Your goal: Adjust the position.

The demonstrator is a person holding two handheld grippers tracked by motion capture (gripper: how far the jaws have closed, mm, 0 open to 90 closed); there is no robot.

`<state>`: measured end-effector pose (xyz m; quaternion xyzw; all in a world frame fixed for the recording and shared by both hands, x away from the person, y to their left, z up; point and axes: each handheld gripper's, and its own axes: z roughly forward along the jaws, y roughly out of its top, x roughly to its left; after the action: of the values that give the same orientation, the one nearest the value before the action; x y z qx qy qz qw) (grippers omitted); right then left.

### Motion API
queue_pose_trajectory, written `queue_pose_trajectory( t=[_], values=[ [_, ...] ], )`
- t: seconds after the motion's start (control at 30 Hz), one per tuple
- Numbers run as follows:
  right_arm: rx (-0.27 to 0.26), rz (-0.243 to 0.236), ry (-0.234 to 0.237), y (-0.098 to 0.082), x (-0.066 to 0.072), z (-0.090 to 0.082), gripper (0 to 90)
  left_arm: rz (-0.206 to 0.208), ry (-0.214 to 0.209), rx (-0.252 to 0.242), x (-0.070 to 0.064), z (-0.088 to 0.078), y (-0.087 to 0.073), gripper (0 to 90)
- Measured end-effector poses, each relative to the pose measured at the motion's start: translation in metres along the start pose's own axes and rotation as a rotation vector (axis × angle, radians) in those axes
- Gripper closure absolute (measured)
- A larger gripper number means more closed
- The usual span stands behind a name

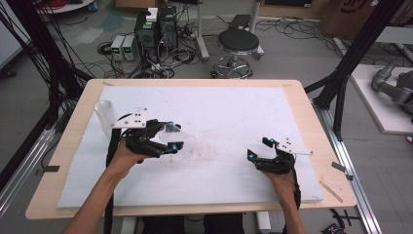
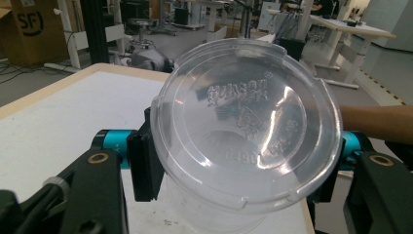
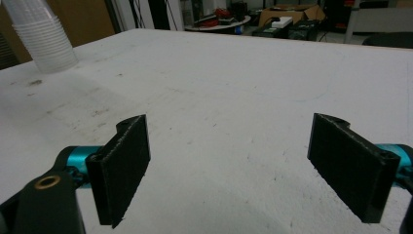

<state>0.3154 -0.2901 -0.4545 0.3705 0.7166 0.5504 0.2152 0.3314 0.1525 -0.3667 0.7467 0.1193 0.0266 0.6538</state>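
Clear plastic stack of cups (image 1: 104, 116) stands at far left of the white table (image 1: 234, 112), just behind the left tongs (image 1: 171, 140). Left tongs clamp a clear lidded cup (image 2: 243, 141) by its sides, lid tilted toward the camera, cup base apparently near or on the table. Right tongs (image 1: 258, 148) sit well apart to the right, low over bare table, jaws wide with nothing between them. Risk, as judged: thin wall may buckle under squeeze and pop the lid; smooth plastic may slip if tilted further; stack close enough to be knocked by the left forearm
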Motion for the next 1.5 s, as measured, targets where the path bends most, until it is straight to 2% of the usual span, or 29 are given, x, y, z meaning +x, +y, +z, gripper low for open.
queue_pose_trajectory(
  t=[0.2, 0.27, 0.3, 0.4, 0.43, 0.47, 0.5, 0.53, 0.57, 0.6, 0.63, 0.67, 0.7, 0.73, 0.77, 0.8, 0.83, 0.87, 0.9, 0.93, 0.97, 1.0, 1.03, 1.07, 1.1, 1.13, 1.23, 1.47, 1.5],
  values=[
    [0.011, 0.021, 0.027, 0.001, -0.003, 0.001, 15.6, 0.004, 0.004, 0.006, 0.002, -0.003, 0.000, 37.4],
    [0.010, 0.011, 0.047, 0.001, -0.003, 0.001, 15.6, 0.003, 0.005, 0.005, 0.003, -0.003, 0.000, 37.4],
    [0.017, -0.005, 0.077, 0.002, -0.003, 0.001, 15.6, 0.001, 0.004, 0.005, 0.003, -0.003, 0.000, 37.4],
    [0.029, -0.021, 0.099, 0.006, -0.003, 0.001, 15.6, 0.002, 0.002, 0.008, 0.004, -0.003, 0.000, 37.4],
    [0.027, -0.014, 0.126, 0.012, -0.001, -0.001, 15.6, 0.003, -0.005, 0.010, 0.005, -0.002, 0.001, 37.4],
    [0.027, -0.014, 0.126, 0.012, -0.001, -0.001, 15.6, 0.003, -0.005, 0.010, 0.005, -0.002, 0.001, 37.4],
    [0.021, -0.027, 0.160, 0.019, 0.000, -0.002, 15.6, 0.000, -0.009, 0.007, 0.005, -0.002, 0.002, 37.4],
    [0.021, -0.027, 0.160, 0.019, 0.000, -0.002, 15.6, 0.001, -0.013, 0.006, 0.005, -0.002, 0.003, 37.4],
    [0.025, -0.035, 0.206, 0.029, 0.001, -0.003, 15.6, 0.003, -0.019, 0.004, 0.006, -0.001, 0.004, 37.5],
    [0.025, -0.035, 0.206, 0.029, 0.001, -0.003, 15.6, 0.003, -0.019, 0.004, 0.006, -0.001, 0.004, 37.5],
    [0.025, -0.056, 0.245, 0.040, 0.004, -0.003, 15.6, 0.005, -0.023, 0.005, 0.006, -0.001, 0.005, 37.5],
    [0.025, -0.056, 0.245, 0.040, 0.004, -0.003, 15.6, 0.008, -0.025, 0.003, 0.006, 0.000, 0.005, 37.5],
    [0.016, -0.080, 0.286, 0.051, 0.008, -0.003, 15.6, 0.006, -0.032, -0.001, 0.006, 0.001, 0.006, 37.5],
    [0.016, -0.080, 0.286, 0.051, 0.008, -0.003, 15.6, 0.006, -0.032, -0.001, 0.006, 0.001, 0.006, 37.5],
    [0.012, -0.108, 0.335, 0.062, 0.011, -0.001, 15.6, 0.010, -0.037, 0.001, 0.006, 0.002, 0.006, 37.5],
    [0.012, -0.108, 0.335, 0.062, 0.011, -0.001, 15.6, 0.010, -0.037, 0.001, 0.006, 0.002, 0.006, 37.5],
    [0.025, -0.128, 0.387, 0.071, 0.014, 0.000, 15.6, 0.009, -0.040, 0.001, 0.006, 0.004, 0.006, 37.5],
    [0.025, -0.128, 0.387, 0.071, 0.014, 0.000, 15.6, 0.009, -0.040, 0.001, 0.006, 0.004, 0.006, 37.6],
    [0.032, -0.155, 0.430, 0.078, 0.017, 0.002, 15.7, 0.013, -0.042, 0.005, 0.007, 0.004, 0.007, 37.6],
    [0.032, -0.155, 0.430, 0.078, 0.017, 0.002, 15.7, 0.013, -0.042, 0.005, 0.007, 0.004, 0.007, 37.6],
    [0.042, -0.171, 0.469, 0.084, 0.018, 0.004, 15.6, 0.014, -0.045, 0.006, 0.007, 0.005, 0.006, 37.6],
    [0.042, -0.171, 0.469, 0.084, 0.018, 0.004, 15.6, 0.014, -0.045, 0.006, 0.007, 0.005, 0.006, 37.6],
    [0.044, -0.178, 0.504, 0.089, 0.020, 0.006, 15.6, 0.009, -0.047, -0.001, 0.007, 0.006, 0.006, 37.6],
    [0.044, -0.178, 0.504, 0.089, 0.020, 0.006, 15.6, 0.009, -0.047, -0.001, 0.007, 0.006, 0.006, 37.7],
    [0.053, -0.179, 0.535, 0.092, 0.021, 0.009, 15.6, 0.009, -0.048, -0.001, 0.008, 0.006, 0.006, 37.7],
    [0.053, -0.179, 0.535, 0.092, 0.021, 0.009, 15.6, 0.012, -0.051, 0.001, 0.008, 0.007, 0.006, 37.7],
    [0.074, -0.198, 0.620, 0.100, 0.028, 0.020, 15.6, 0.020, -0.050, 0.002, 0.006, 0.012, 0.008, 38.0],
    [0.067, -0.233, 0.675, 0.109, 0.042, 0.036, 15.7, 0.026, -0.075, -0.027, 0.002, 0.026, 0.014, 38.0],
    [0.058, -0.237, 0.699, 0.112, 0.047, 0.042, 15.7, 0.031, -0.084, -0.042, 0.000, 0.031, 0.016, 38.0]
  ],
)
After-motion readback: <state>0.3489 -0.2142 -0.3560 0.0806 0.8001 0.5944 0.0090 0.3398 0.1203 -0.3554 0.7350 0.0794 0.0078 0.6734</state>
